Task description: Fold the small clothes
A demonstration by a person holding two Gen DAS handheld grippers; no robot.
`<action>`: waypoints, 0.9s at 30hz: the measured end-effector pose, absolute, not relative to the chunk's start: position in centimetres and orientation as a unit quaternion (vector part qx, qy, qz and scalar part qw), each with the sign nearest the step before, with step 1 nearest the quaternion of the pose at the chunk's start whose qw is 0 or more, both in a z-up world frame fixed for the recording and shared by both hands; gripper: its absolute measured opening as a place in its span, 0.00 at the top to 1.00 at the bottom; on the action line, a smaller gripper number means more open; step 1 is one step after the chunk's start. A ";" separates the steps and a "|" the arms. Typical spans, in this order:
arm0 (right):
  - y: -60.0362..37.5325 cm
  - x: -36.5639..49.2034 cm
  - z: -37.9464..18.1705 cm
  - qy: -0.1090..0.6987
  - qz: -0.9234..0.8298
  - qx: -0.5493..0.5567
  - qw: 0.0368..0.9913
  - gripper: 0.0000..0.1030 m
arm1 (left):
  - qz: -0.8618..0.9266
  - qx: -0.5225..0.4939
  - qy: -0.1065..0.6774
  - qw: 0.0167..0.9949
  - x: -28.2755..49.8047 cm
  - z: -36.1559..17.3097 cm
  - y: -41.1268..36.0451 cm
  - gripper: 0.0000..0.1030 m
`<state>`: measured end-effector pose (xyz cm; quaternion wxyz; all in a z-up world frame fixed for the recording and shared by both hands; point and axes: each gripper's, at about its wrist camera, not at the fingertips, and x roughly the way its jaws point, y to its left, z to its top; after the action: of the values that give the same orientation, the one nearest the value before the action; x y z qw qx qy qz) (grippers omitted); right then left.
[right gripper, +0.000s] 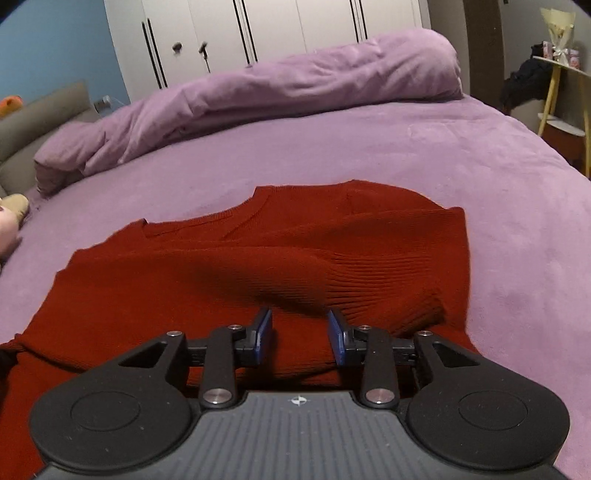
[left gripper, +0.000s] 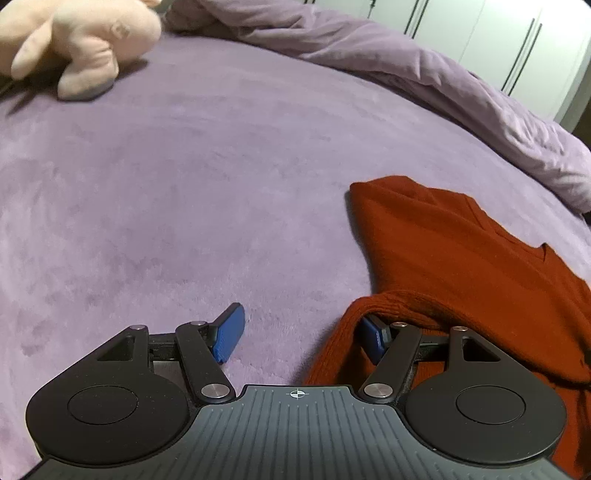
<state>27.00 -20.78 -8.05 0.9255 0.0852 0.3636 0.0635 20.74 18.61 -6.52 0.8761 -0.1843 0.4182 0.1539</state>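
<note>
A dark red knit sweater (right gripper: 258,258) lies spread on the purple bed, V-neck toward the far side, with a sleeve folded across its body. In the left wrist view the sweater (left gripper: 461,258) is at the right. My left gripper (left gripper: 301,334) is wide open at the sweater's left edge; its right finger (left gripper: 373,338) is tucked under a ribbed fold of the sweater, its left finger (left gripper: 231,332) is over bare bed. My right gripper (right gripper: 300,338) is open, its jaws on either side of a ridge of red knit at the near hem.
The purple bedsheet (left gripper: 184,184) spreads to the left. A bunched purple duvet (right gripper: 258,92) lies along the far side. A pink plush toy (left gripper: 81,40) sits at the far left. White wardrobes (right gripper: 258,29) stand behind; a yellow side table (right gripper: 561,81) is at the right.
</note>
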 end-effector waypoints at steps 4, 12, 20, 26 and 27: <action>-21.6 26.5 -8.0 0.364 0.065 0.093 0.924 0.68 | 0.121 -0.103 0.417 0.895 20.7 -5.1 15.7 0.32; -21.8 26.8 -7.9 0.370 0.067 0.145 0.915 0.65 | 0.039 -0.093 0.392 0.914 21.8 -2.4 12.6 0.31; -22.5 25.9 -7.4 0.369 0.073 0.176 0.910 0.64 | 0.032 -0.025 0.438 0.898 23.9 -6.1 12.1 0.35; -22.4 26.1 -7.6 0.371 0.063 0.192 0.907 0.64 | 0.048 -0.015 0.411 0.910 25.4 -6.5 11.6 0.49; -22.2 26.2 -7.5 0.370 0.065 0.191 0.907 0.64 | 0.055 -0.019 0.407 0.912 25.7 -6.7 11.6 0.51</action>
<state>26.18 -22.19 -7.54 0.9069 0.1907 0.3701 0.0649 25.67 11.61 -6.66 0.9115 -0.0185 0.4070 0.0553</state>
